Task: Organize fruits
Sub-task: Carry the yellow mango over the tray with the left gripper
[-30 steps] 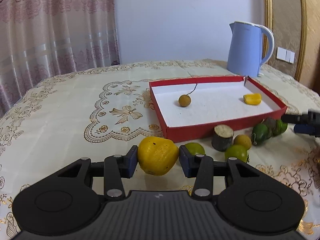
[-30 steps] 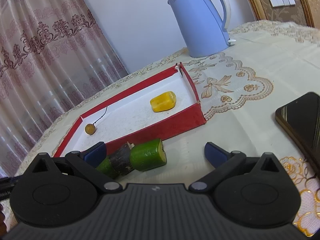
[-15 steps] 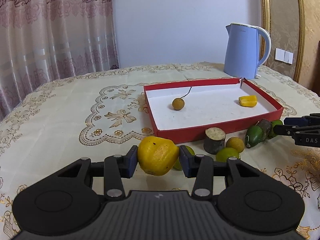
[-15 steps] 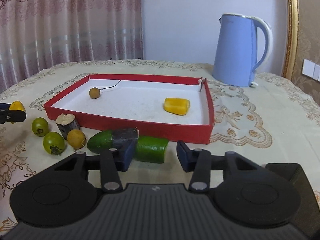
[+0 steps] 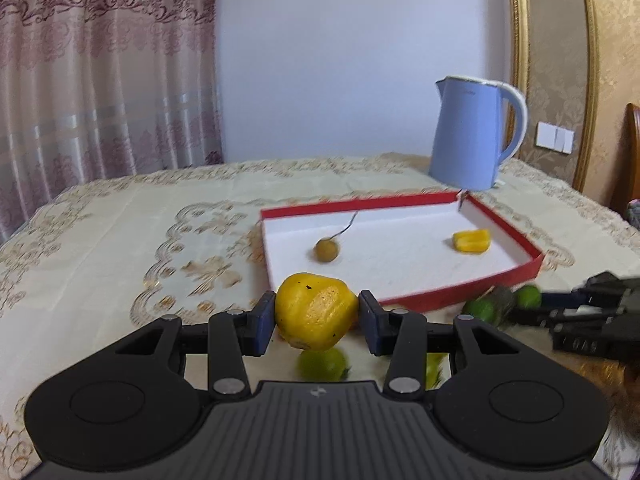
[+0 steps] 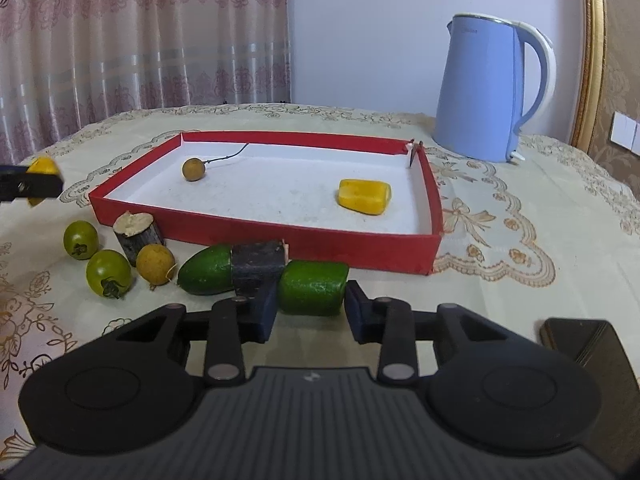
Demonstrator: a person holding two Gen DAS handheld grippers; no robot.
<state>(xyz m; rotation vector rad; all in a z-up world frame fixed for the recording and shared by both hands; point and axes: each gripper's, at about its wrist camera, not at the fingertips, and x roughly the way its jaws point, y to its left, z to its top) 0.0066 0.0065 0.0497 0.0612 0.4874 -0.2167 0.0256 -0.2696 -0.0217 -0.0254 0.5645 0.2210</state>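
My left gripper (image 5: 317, 317) is shut on a yellow fruit (image 5: 312, 312), held off the cloth just short of the red tray (image 5: 460, 296). In the right wrist view, my right gripper (image 6: 310, 312) is closing its jaws around a green fruit chunk (image 6: 313, 292) lying in front of the tray (image 6: 260, 236); both pads touch its sides. A dark chunk (image 6: 258, 264) and a green fruit end (image 6: 206, 270) lie against it on the left. A longan (image 6: 193, 169) and a yellow piece (image 6: 363, 196) lie in the tray.
Two green tomatoes (image 6: 80, 239) (image 6: 108, 273), a loose longan (image 6: 155, 263) and a cane stump (image 6: 134, 232) sit left of the chunk. A blue kettle (image 6: 486, 88) stands behind the tray. A dark phone (image 6: 588, 344) lies at the right.
The right gripper rolled level and its wide jaws closed in on the green chunk. The left gripper lifted the yellow fruit and moved closer to the tray.
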